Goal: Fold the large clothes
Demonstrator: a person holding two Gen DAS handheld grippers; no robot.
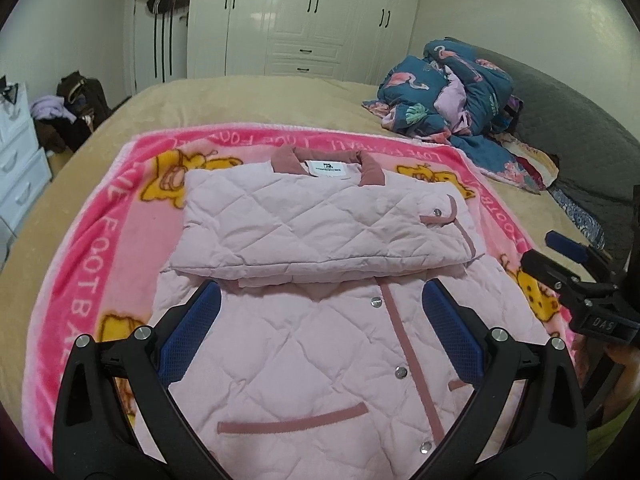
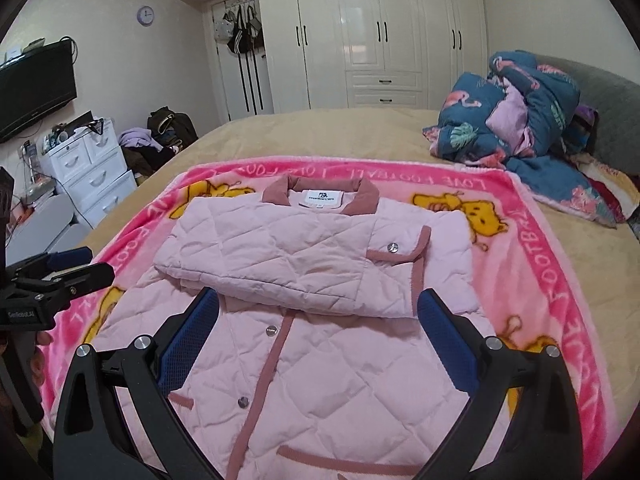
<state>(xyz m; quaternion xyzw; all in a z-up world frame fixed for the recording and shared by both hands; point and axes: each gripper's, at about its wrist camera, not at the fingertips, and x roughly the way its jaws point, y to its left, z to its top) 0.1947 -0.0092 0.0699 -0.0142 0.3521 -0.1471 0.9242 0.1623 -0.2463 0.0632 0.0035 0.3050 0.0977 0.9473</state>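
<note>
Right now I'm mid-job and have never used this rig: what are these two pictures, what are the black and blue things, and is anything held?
There is no robot arm. A person holds one pair of tongs in each hand, and each carries a fisheye camera looking along its two blue-padded fingers. One picture is from the left tongs, the other from the right tongs; each also glimpses the other at its edge. Both are open and hold nothing, poised over a pink quilted jacket lying on a pink cartoon blanket on a bed. The jacket's sleeves appear folded across its chest; the lower half lies flat. A bundled blue quilt sits further back.
</note>
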